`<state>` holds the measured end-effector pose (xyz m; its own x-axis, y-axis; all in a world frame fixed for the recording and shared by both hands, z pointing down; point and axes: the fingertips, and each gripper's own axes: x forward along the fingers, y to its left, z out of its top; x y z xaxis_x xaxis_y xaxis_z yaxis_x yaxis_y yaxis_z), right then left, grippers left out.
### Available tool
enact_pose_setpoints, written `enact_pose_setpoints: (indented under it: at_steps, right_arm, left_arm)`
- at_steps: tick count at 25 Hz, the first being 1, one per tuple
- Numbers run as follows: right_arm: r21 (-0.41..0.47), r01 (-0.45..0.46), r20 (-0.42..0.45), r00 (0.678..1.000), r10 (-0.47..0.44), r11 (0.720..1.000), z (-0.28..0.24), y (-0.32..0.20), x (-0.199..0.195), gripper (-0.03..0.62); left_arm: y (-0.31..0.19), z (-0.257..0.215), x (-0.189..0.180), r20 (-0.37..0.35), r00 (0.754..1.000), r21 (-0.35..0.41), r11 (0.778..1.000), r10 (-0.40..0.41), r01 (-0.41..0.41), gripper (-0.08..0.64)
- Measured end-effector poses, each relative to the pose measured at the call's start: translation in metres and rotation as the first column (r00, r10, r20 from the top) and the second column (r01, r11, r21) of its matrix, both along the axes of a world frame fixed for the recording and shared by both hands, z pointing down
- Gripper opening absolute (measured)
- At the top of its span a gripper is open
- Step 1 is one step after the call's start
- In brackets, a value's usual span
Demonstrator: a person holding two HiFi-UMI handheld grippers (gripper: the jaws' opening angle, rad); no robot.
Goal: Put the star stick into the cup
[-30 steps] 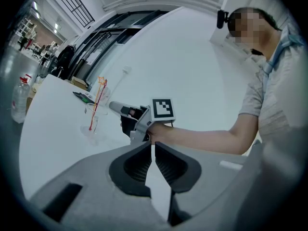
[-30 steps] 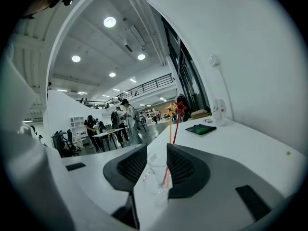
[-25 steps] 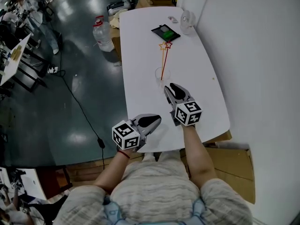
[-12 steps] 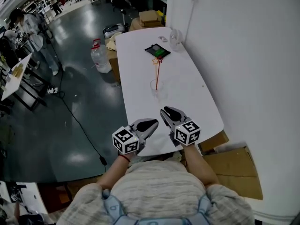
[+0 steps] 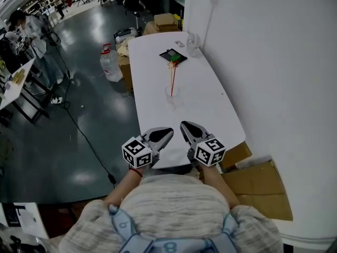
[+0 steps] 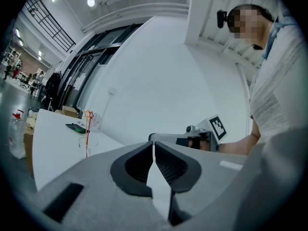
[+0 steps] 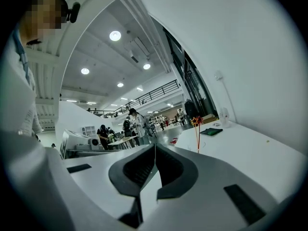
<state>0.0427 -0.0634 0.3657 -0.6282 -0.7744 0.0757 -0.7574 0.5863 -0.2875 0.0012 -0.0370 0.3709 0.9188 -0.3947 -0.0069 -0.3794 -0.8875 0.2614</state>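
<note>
Star-topped sticks (image 5: 171, 78) stand upright in a clear cup (image 5: 171, 93) in the middle of the white table (image 5: 200, 104); their stars (image 6: 88, 114) (image 7: 196, 121) show in both gripper views. My left gripper (image 5: 163, 134) and right gripper (image 5: 186, 127) hover side by side over the table's near edge, well short of the cup. Both are shut with nothing between their jaws. In the left gripper view the right gripper's marker cube (image 6: 215, 127) shows to the right.
A dark flat device (image 5: 172, 56) and a small white fan (image 5: 192, 44) lie at the table's far end by the wall. A water jug (image 5: 110, 63) and boxes stand on the floor to the left; a cardboard box (image 5: 260, 188) sits right of me.
Both grippers have drawn back toward my body, away from the cup, to the table's near edge. The sticks stay in the cup.
</note>
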Motion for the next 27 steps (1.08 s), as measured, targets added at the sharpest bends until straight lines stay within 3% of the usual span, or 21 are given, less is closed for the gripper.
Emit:
enact_pose_setpoints:
  at_steps: [12,27]
  right_arm:
    - [0.009,-0.001,0.005,1.000,0.001,1.000,-0.010,0.021,-0.007,0.009]
    - [0.007,0.009,-0.004,1.000,-0.009,1.000,-0.005,0.026,-0.010,0.009]
  left_arm:
    - [0.011,0.000,0.004,-0.030,0.999,-0.008,1.000,0.020,-0.020,0.017]
    - [0.015,0.002,0.006,-0.017,0.999,-0.011,0.999,0.032,-0.032,0.017]
